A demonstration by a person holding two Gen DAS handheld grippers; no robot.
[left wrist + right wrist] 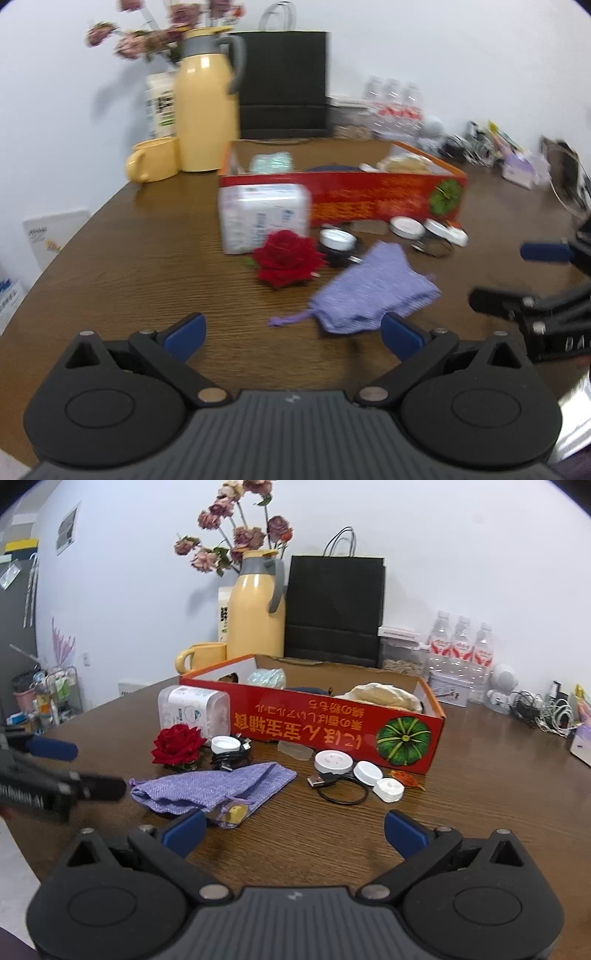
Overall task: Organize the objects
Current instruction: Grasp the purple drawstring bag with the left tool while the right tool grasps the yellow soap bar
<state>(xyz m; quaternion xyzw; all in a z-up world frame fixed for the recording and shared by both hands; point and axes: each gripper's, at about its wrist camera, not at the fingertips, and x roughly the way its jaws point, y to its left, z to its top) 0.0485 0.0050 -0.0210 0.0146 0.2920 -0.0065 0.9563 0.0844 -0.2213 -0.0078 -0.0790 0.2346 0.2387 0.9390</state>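
A red cardboard box [332, 727] [369, 199] with a pumpkin picture stands open on the brown table and holds several items. In front of it lie a white tissue pack [192, 709] [262, 218], a red rose [177, 744] [286, 262], a purple knit pouch [214, 786] [373, 291], white round chargers with a black cable [347, 771] [424, 232] and a black cable with a white cap [229, 751]. My left gripper [293, 334] is open just short of the pouch. My right gripper [295, 829] is open, its left finger near the pouch.
A yellow thermos [256, 609], yellow mug [201, 657], dried flowers [236, 528] and a black paper bag [334, 609] stand behind the box. Water bottles [461, 646], a tin and tangled cables [543, 709] line the back right. The table edge [55, 258] curves at left.
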